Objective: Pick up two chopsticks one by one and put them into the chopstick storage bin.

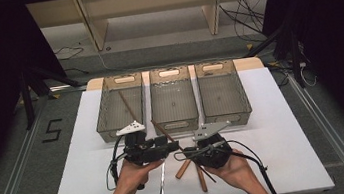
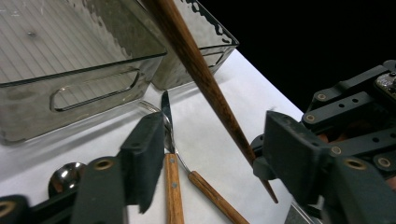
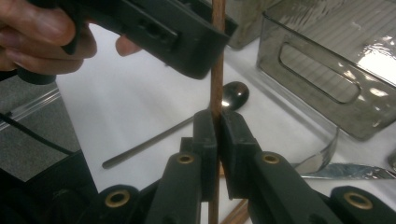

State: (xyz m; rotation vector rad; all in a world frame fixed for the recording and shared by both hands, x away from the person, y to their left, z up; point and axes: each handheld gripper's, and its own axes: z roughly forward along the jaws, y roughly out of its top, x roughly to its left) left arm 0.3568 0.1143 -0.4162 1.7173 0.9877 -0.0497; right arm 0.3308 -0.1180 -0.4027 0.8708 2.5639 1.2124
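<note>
A white table [image 1: 273,114] carries three clear bins [image 1: 173,102] along its far edge, with cutlery lying near the front edge. The step in hand appears to be a handover of a chopstick [image 2: 205,88]. The right gripper [image 3: 217,128] pinches it low on its shaft. The left gripper [image 2: 210,154] is spread, its jaws flanking the chopstick without pressing. Next move: close the left jaws, then release the right.

Right tool [image 3: 218,135] clamps a wooden chopstick [image 3: 217,60] upright.
</note>
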